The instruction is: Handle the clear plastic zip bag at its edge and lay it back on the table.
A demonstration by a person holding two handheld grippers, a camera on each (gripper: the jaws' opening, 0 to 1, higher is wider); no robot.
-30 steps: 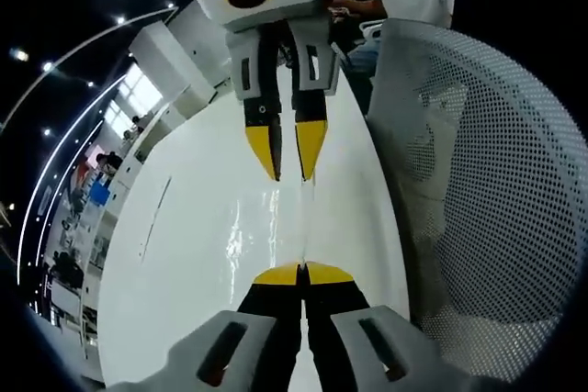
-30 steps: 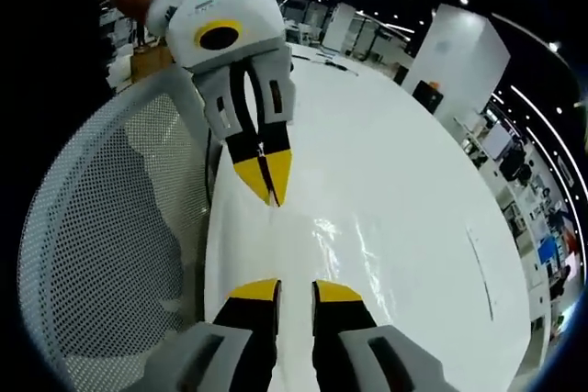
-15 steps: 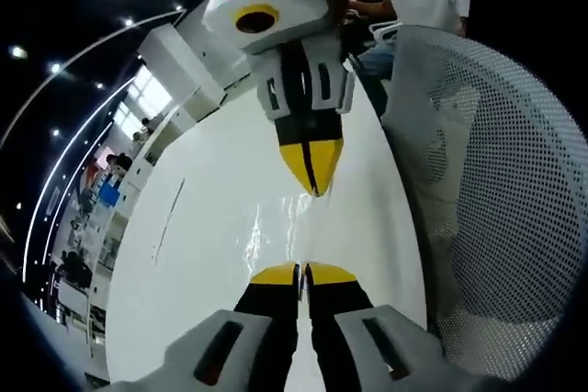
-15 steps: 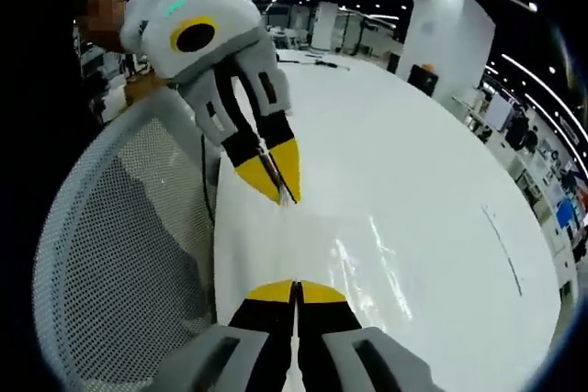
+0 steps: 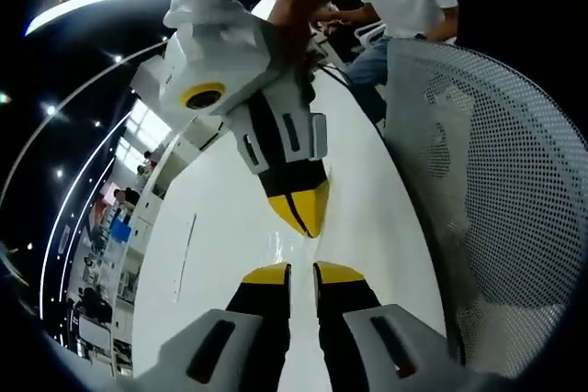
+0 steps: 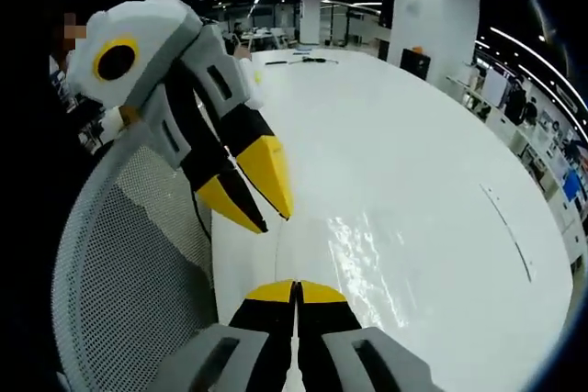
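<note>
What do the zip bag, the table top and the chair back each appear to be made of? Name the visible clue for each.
Zip bag: thin clear plastic film, judging by wrinkled glare patches. Table: smooth, glossy white surface, possibly laminate, reflecting ceiling lights. Chair back: grey perforated mesh, seemingly plastic, covered with regular round holes.

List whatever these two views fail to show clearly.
- Outline of the bag: right gripper view, clear plastic lost in glare on the white table.
- Whether the shut right gripper pinches the bag: right gripper view, its own jaws cover the contact.
- Items at the table's far end: right gripper view, too small.
</note>
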